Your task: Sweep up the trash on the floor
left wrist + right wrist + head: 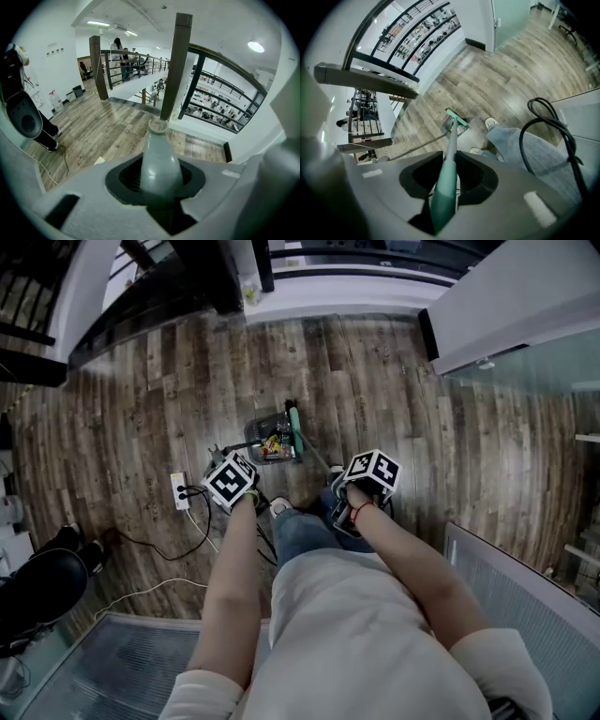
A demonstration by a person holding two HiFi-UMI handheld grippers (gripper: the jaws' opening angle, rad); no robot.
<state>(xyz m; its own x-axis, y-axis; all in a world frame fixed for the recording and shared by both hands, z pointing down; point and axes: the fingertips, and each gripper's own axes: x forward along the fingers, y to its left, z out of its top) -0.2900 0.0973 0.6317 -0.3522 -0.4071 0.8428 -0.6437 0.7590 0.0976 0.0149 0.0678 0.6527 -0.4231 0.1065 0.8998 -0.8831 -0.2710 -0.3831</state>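
On the wooden floor ahead of my feet stands a dark dustpan (266, 441) with colourful trash (273, 446) lying in it. The green broom head (295, 430) rests against the pan's right side; it also shows in the right gripper view as the broom head (456, 119). My left gripper (232, 482) (159, 187) is shut on the grey dustpan handle (159, 159), which stands upright. My right gripper (370, 474) (445, 187) is shut on the green broom handle (444, 187), which slants down to the head.
A white power strip (180, 490) with black cables lies left of my feet. A black chair (37, 587) stands at far left. A railing and wooden post (176, 65) edge the floor ahead. A glass partition (525, 587) stands right; a grey mat (122, 662) lies behind.
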